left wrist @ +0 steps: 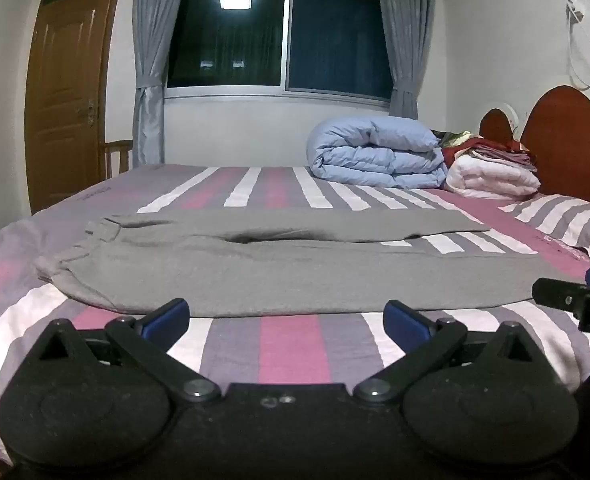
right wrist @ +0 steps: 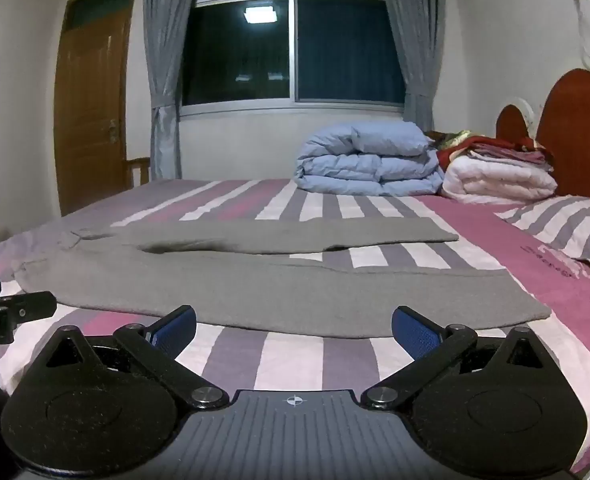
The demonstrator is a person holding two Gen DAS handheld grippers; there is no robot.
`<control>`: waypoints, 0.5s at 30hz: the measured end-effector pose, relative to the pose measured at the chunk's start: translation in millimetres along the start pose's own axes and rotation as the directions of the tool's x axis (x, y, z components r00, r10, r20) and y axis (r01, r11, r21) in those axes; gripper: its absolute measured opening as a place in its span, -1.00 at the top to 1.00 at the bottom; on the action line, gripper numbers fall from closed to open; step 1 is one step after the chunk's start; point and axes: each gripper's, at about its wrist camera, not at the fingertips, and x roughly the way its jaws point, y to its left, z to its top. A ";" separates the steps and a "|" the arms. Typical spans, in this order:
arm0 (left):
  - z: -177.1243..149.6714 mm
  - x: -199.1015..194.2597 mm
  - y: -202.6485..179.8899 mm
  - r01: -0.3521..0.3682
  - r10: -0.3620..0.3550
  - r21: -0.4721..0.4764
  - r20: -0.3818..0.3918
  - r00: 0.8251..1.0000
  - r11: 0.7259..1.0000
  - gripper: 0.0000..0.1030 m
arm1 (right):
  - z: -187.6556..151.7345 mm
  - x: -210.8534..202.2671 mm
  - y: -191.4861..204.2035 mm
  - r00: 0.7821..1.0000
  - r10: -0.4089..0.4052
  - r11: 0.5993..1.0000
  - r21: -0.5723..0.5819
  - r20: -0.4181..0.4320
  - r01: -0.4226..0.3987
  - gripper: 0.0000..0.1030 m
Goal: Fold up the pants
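Observation:
Grey pants (left wrist: 279,268) lie spread flat across the striped bed, cuffed leg ends at the left, both legs side by side with a gap between them at the right. They also show in the right wrist view (right wrist: 263,288). My left gripper (left wrist: 287,320) is open and empty, just short of the near edge of the pants. My right gripper (right wrist: 294,328) is open and empty, also just short of that near edge, further right. The right gripper's fingers (left wrist: 567,296) show at the right edge of the left wrist view.
The bed (left wrist: 291,352) has a pink, grey and white striped sheet. A folded blue duvet (left wrist: 375,156), a white quilt with clothes on top (left wrist: 491,176) and a striped pillow (left wrist: 571,220) lie by the red headboard (left wrist: 567,140). A window, curtains and a wooden door stand behind.

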 end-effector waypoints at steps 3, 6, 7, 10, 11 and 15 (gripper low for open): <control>-0.1 0.3 0.2 -0.002 0.002 0.001 0.001 1.000 1.000 -0.88 | -0.2 2.0 -4.4 1.000 0.016 0.998 0.053 -0.019 -0.015 -1.00; -0.1 0.4 -0.1 -0.003 0.003 0.005 0.002 1.000 1.000 -0.88 | 0.1 4.4 -6.4 1.000 0.017 0.999 0.044 -0.017 -0.016 -1.00; -0.2 0.1 -0.2 -0.001 0.001 0.007 0.003 1.000 1.000 -0.88 | 0.2 5.3 -7.5 1.000 0.017 0.999 0.042 -0.015 -0.017 -1.00; -0.3 0.6 -0.3 0.004 -0.004 0.007 0.000 1.000 1.000 -0.88 | -0.8 -0.1 -5.3 1.000 0.003 0.999 0.045 -0.012 -0.002 -1.00; -0.4 1.0 -0.7 0.003 -0.003 0.009 0.000 1.000 1.000 -0.88 | -1.0 0.2 -5.4 1.000 0.002 0.999 0.047 -0.012 -0.002 -1.00; -2.2 0.3 -2.9 0.003 -0.003 0.016 0.002 1.000 1.000 -0.88 | 0.1 0.5 -10.4 1.000 0.005 0.999 0.051 -0.015 -0.004 -1.00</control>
